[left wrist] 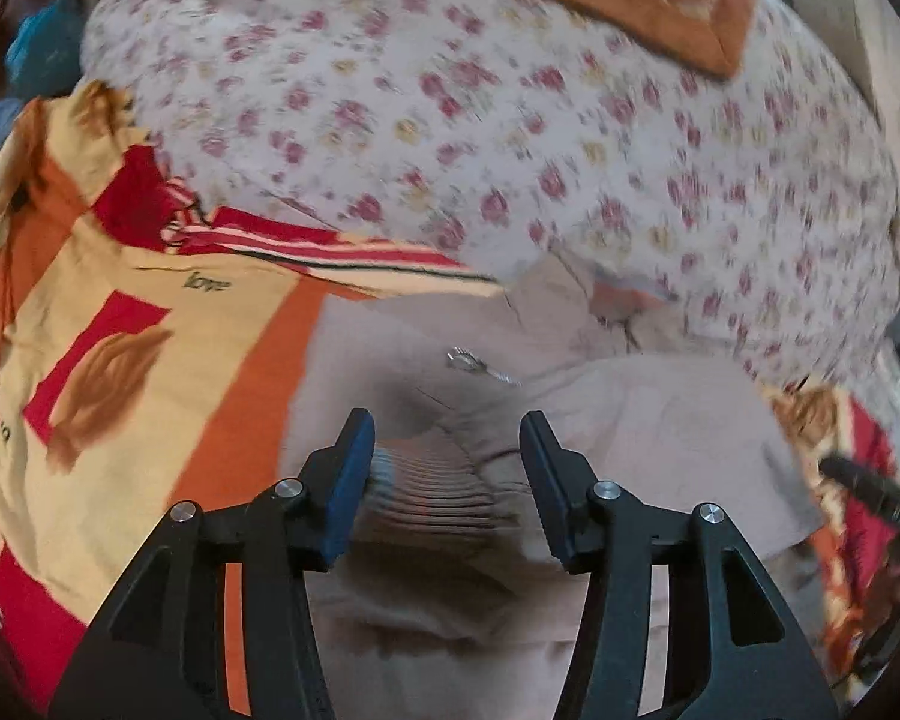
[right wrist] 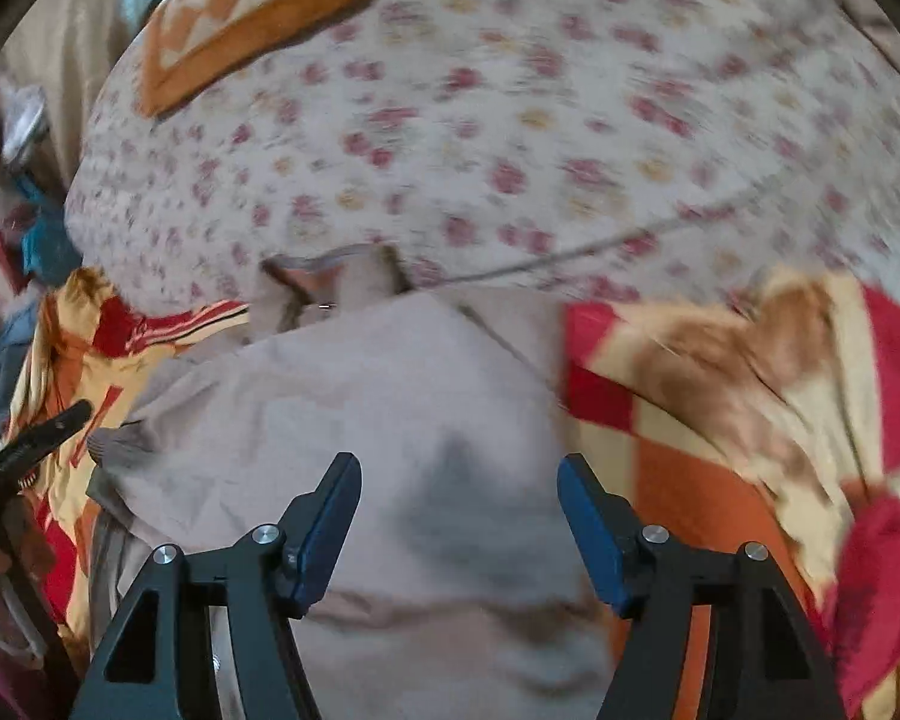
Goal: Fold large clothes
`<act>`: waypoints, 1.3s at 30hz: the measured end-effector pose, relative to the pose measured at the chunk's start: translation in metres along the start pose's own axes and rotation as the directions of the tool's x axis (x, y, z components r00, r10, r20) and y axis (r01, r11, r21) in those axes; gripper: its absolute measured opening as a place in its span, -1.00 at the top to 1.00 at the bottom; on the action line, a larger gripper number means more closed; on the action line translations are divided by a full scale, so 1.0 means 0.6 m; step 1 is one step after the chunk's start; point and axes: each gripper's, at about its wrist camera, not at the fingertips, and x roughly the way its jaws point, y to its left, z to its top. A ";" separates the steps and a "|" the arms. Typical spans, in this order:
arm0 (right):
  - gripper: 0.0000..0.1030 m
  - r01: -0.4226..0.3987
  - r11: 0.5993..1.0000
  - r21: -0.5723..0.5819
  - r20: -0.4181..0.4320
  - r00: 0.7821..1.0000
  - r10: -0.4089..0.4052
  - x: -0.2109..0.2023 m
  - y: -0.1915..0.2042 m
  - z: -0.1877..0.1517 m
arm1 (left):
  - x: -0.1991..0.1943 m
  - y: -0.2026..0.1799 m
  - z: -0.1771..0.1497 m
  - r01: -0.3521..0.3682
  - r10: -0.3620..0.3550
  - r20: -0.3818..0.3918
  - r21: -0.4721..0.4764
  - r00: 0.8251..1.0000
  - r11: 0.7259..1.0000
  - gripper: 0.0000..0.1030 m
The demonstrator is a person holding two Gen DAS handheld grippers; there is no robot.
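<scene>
the folding looks part done at most. at the far left of the scene lies a patterned bedsheet (left wrist: 120,330) in yellow, orange and red, spread on the bed. on it sits the task's thing, a pale mauve jacket (left wrist: 660,438), bunched into a rough, lumpy block with its zipper pull (left wrist: 480,363) showing on top; it is not yet a neat flat parcel, so i judge that smoothing and at least one more fold are left.

the left tool (left wrist: 447,468) hangs just above the jacket's near-left part with its fingers spread wide and nothing between them; a ribbed cuff or hem (left wrist: 444,486) lies directly below the gap, though i cannot tell if the pads touch it.

further right, the right tool (right wrist: 459,510) stands equally wide apart and empty, over the jacket's (right wrist: 360,408) broad smooth panel, its right finger close to the garment's right edge where the bedsheet (right wrist: 720,420) shows again.

beyond the jacket, on the far side, lie a floral quilt (right wrist: 510,150) and an orange checked pillow (right wrist: 252,12). both views are blurred.
</scene>
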 end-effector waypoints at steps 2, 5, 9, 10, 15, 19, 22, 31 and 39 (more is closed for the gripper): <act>-0.21 0.002 1.000 -0.002 -0.018 1.000 -0.002 0.037 0.015 0.007 | 0.032 -0.015 -0.007 -0.064 0.065 -0.025 0.036 0.998 0.997 0.03; -0.07 0.028 0.999 0.017 -0.070 0.997 -0.027 0.105 0.018 0.011 | 0.079 -0.010 -0.016 -0.163 0.166 -0.069 0.052 0.984 0.985 0.02; -0.05 0.067 0.995 0.075 -0.118 0.991 -0.058 0.177 -0.014 0.001 | 0.099 0.016 -0.026 -0.163 0.164 -0.081 0.011 0.983 0.987 -0.20; -0.03 0.066 0.995 0.074 -0.107 0.993 -0.058 0.174 -0.016 0.001 | 0.098 0.017 -0.028 -0.172 0.172 -0.078 0.014 0.982 0.985 -0.24; -0.03 0.067 0.997 0.039 -0.100 0.993 -0.063 0.107 -0.007 -0.005 | 0.097 0.017 -0.032 -0.182 0.183 -0.096 0.024 0.978 0.983 -0.25; -0.03 0.036 0.999 -0.018 -0.082 0.996 -0.038 0.042 0.007 -0.036 | 0.093 0.006 -0.040 -0.197 0.200 -0.089 0.040 0.976 0.980 -0.25; -0.03 0.090 0.993 -0.076 -0.101 0.990 -0.098 0.032 0.011 -0.072 | 0.091 0.003 -0.046 -0.205 0.208 -0.082 0.048 0.975 0.978 -0.25; -0.05 0.099 0.992 -0.083 -0.114 0.988 -0.109 0.002 0.009 -0.109 | 0.078 0.000 -0.056 -0.208 0.213 -0.092 0.063 0.973 0.976 -0.25; -0.07 0.088 0.996 -0.014 -0.136 0.987 -0.089 -0.038 -0.019 -0.135 | 0.035 -0.006 -0.074 -0.186 0.192 -0.097 0.071 0.977 0.980 -0.25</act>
